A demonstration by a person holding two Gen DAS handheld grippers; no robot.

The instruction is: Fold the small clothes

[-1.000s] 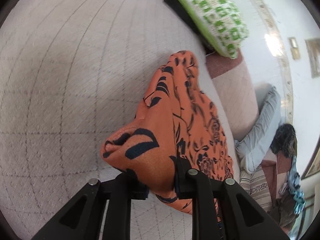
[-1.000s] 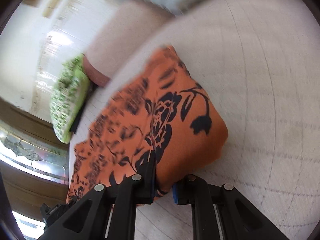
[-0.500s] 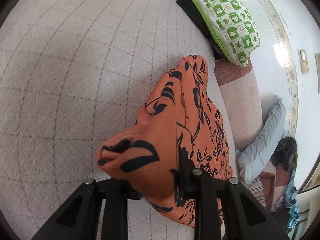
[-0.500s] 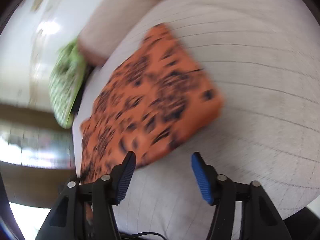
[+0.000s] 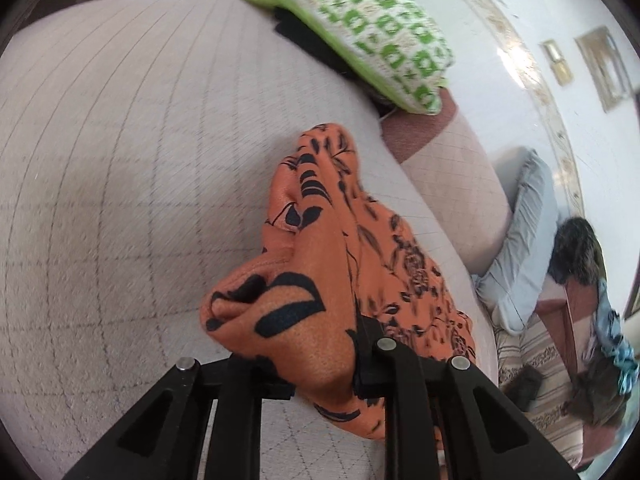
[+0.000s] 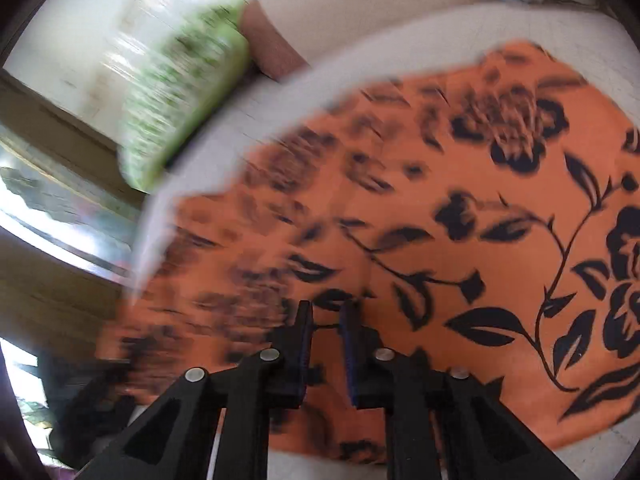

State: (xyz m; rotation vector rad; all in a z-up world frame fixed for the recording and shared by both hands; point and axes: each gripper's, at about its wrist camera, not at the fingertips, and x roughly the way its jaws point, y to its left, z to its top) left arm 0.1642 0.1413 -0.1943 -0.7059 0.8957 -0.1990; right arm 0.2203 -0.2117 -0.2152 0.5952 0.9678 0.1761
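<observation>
Orange cloth printed with black flowers and leaves (image 5: 340, 280) lies on a pale quilted sofa seat (image 5: 120, 160). In the left wrist view one bunched corner of it is lifted off the seat and clamped in the left tongs (image 5: 320, 364), with the rest trailing away toward one o'clock. A green-and-white patterned cushion (image 5: 360, 28) sits at the seat's far edge, at about twelve o'clock. In the right wrist view the same cloth (image 6: 460, 208) spreads flat across most of the picture, blurred on its left side. The right tongs (image 6: 325, 344) hang just over it; their jaws have just been closing and now stand nearly together, with no fold visibly pinched between them.
</observation>
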